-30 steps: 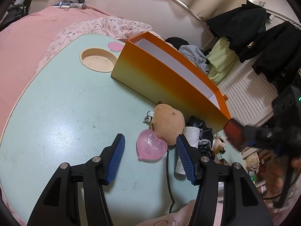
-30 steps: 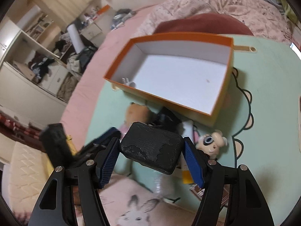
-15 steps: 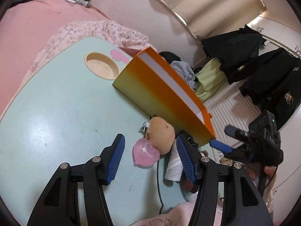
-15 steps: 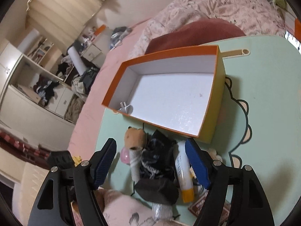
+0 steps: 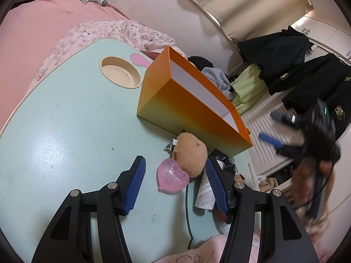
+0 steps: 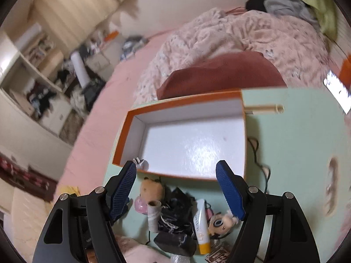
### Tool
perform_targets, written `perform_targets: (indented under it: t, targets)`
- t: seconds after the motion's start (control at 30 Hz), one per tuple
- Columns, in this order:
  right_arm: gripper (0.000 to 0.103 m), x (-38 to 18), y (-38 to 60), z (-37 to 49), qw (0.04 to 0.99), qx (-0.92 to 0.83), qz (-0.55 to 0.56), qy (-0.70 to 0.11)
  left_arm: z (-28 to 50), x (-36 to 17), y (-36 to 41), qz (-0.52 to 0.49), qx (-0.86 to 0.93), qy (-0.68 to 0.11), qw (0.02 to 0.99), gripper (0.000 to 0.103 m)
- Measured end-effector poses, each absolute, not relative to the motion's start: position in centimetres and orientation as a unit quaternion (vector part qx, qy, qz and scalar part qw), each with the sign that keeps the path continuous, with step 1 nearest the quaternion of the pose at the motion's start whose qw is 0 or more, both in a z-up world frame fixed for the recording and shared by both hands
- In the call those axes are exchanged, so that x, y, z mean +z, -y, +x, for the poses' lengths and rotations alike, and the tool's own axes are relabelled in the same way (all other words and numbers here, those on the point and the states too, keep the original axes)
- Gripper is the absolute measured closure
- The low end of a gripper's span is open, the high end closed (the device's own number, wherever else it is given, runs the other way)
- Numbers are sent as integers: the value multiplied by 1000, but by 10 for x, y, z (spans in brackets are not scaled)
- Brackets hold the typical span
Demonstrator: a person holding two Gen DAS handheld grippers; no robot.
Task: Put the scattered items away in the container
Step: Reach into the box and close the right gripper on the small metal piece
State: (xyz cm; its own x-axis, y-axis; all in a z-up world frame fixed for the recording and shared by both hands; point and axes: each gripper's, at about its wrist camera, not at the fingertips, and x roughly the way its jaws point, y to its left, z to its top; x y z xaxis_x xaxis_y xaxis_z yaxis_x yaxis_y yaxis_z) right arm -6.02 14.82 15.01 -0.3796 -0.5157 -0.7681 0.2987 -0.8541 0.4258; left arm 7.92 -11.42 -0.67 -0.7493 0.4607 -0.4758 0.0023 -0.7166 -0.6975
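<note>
An orange box (image 5: 186, 107) with a white inside (image 6: 193, 144) stands on the mint-green table (image 5: 65, 120). A small white item (image 6: 140, 164) lies in its near left corner. My left gripper (image 5: 175, 182) is open, low over the table, with a pink heart case (image 5: 172, 176) and a brown plush (image 5: 189, 153) between its fingers. My right gripper (image 6: 175, 188) is open and empty, raised above the box's near edge. Below it lie the brown plush (image 6: 152, 188), a cardboard tube (image 6: 153, 215), black fabric (image 6: 175, 212), a black pouch (image 6: 175, 242), a white and yellow tube (image 6: 201, 225) and a big-eyed plush (image 6: 220, 222).
A round cup recess (image 5: 120, 74) is sunk in the table beyond the box. A pink bed (image 5: 33, 28) and a rumpled quilt (image 6: 230, 41) surround the table. A black cable (image 6: 258, 160) runs right of the box. Dark coats (image 5: 307, 70) hang at the right.
My right gripper opened and let go of the black pouch, which now lies in the pile, then rose. My left gripper shifted little and stays open around the pink heart case.
</note>
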Motion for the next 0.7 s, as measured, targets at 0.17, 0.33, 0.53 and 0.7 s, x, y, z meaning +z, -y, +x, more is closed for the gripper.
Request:
perform_targets:
  t: [0.17, 0.33, 0.53, 0.7]
  targets:
    - [27, 146, -115, -110, 264, -751, 602, 59, 78, -9, 116, -331, 862, 359, 135, 45]
    - [27, 114, -84, -135, 254, -694, 672, 44, 78, -11, 116, -332, 860, 362, 136, 44]
    - [27, 86, -51, -145, 241, -676, 696, 41, 80, -13, 120, -325, 860, 369, 141, 43]
    - [27, 67, -28, -150, 246, -649, 718, 49, 80, -13, 120, -322, 859, 372, 142, 43]
